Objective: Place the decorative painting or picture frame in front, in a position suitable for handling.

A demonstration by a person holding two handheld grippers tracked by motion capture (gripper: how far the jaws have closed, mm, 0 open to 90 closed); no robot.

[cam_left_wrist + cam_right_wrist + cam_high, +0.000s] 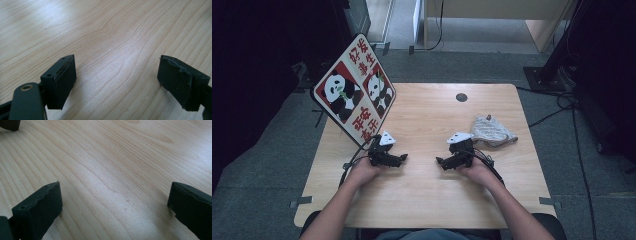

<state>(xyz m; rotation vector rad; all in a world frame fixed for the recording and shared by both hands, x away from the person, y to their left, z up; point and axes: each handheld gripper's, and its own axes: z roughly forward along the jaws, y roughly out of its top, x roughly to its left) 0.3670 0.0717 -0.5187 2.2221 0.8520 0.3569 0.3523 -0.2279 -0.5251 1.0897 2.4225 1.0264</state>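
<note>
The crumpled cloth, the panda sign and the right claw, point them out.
crumpled cloth (492,130), high view, its middle folds.
panda sign (354,92), high view, centre of its face.
right claw (443,162), high view, between its fingertips.

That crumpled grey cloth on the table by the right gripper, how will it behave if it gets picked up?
The cloth lies bunched in soft folds, so it will probably droop and hang limp from any pinch. It looks thin, so likely light. The right gripper stands open beside it, not touching.

The red-and-white panda sign board hides the light wooden table's far left corner; its red lettering is too small to read.
</note>
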